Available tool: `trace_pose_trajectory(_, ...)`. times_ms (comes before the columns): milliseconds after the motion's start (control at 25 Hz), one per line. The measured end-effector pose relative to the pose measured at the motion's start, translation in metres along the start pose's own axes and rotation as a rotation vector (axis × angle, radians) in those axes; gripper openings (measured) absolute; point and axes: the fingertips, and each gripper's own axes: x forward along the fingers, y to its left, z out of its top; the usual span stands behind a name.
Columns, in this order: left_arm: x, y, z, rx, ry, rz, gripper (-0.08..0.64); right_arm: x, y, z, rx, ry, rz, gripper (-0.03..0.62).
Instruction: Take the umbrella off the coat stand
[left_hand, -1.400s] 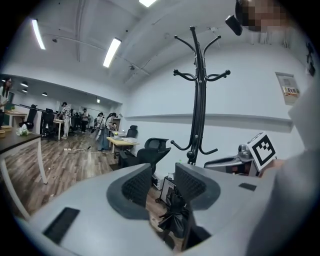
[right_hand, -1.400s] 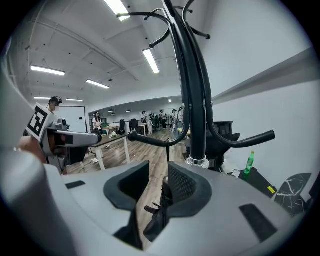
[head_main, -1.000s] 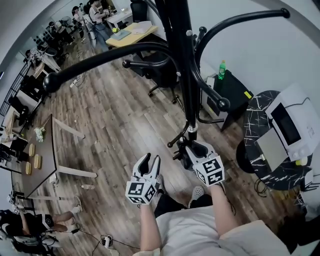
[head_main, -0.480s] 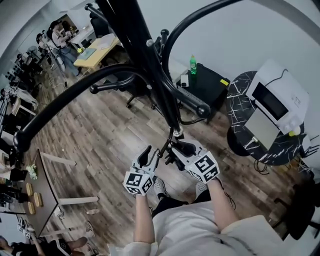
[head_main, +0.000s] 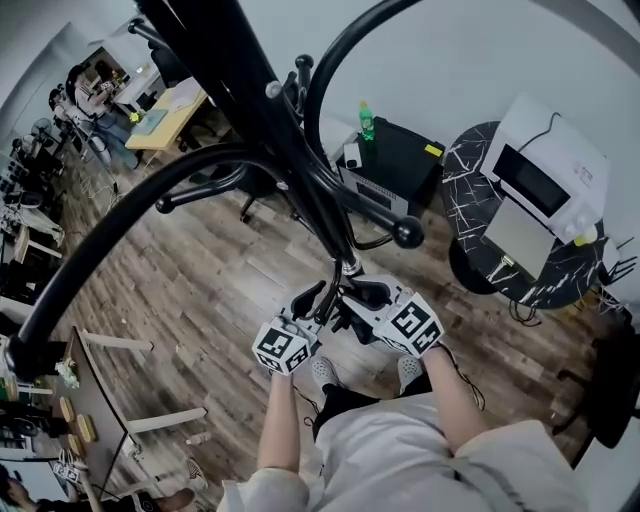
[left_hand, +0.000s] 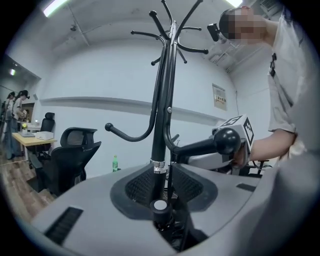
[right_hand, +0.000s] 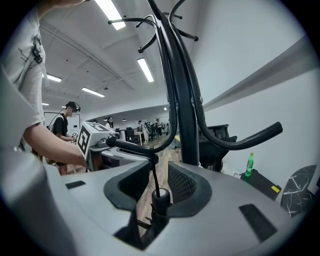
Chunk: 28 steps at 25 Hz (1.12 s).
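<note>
left gripper (left_hand: 163, 172): jaws have just been narrowing, still not pinching; umbrella (left_hand: 160, 205) sits handle-up between them
change: it has swung in to face the coat stand (left_hand: 161, 125), opposite the right gripper (right_hand: 158, 172)
right gripper: jaws apart, same handle between, no clear squeeze
umbrella: hangs by its strap (right_hand: 154, 177) from a low hook (right_hand: 130, 148)
meaning: looks like grip next, then strap off the hook

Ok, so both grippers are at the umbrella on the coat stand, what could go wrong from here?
The umbrella hangs by its cord from a hook of the coat stand; pulling sideways instead of lifting could snag it or tip the stand. The left gripper, its jaws just closing round the umbrella, sits close to the right gripper; they might collide.
</note>
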Motion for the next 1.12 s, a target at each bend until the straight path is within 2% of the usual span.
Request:
trace_pose_trajectory(120,0.003,0.002,0.001,-0.003,-0.018,-0.009,0.110,0.001,0.000,-0.002,0.007,0.003,0.013,0.123)
trace_pose_trajectory(320,0.014,-0.005,0.007,0.025,-0.017,-0.075,0.090,0.007,0.003,-0.006,0.003,0.014,0.050,0.123)
trace_pose_trajectory(440,0.019,-0.008,0.009,0.065,-0.005,-0.081,0.021,0.010,0.002,-0.005,0.008,0.011,0.047,0.115)
trace_pose_trajectory(720,0.005,0.002,0.010,0.130,0.037,-0.063,0.021,0.017,0.010,-0.007,0.017,0.008,0.054,0.110)
trace_pose_trajectory(920,0.003,0.000,0.012,0.163,0.058,-0.051,0.021,0.027,0.009,-0.008,0.004,0.022,-0.003,0.109)
trace_pose_trajectory(1120,-0.002,0.001,0.012,0.195,0.079,-0.042,0.021,0.031,0.011,-0.005,0.006,-0.005,-0.003,0.100)
